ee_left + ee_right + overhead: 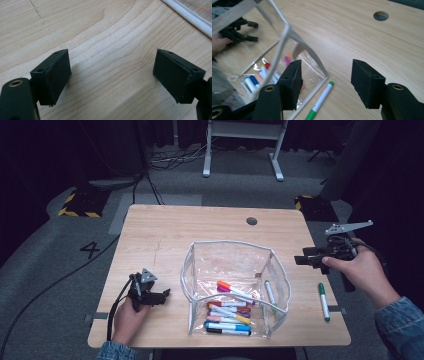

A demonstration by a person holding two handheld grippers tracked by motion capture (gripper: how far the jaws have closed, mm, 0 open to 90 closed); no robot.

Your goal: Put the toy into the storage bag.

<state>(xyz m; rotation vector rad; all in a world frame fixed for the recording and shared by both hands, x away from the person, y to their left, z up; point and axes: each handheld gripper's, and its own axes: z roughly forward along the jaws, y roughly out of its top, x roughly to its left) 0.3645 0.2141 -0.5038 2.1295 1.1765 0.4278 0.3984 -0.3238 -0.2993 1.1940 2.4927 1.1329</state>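
- Wooden table [165,227] carries a clear plastic pouch [200,257] with white piping, standing open at the middle and holding a heap of coloured markers [229,312]
- Green marker [324,301] lies flat on the wood just to the right of the pouch; in the right gripper view it runs along the pouch's bottom edge, its capped tip close to the corner – whether it touches the piping I cannot tell
- Right gripper [300,260] is held off the table's right edge, above the wood and apart from the green marker; its jaws stand wide apart with nothing between them
- Left gripper [165,295] rests low over the wood at the front left, near the pouch – its jaws too are spread wide, bare grain showing between the pads [56,77]
- Round cable hole [251,221] sits near the far edge
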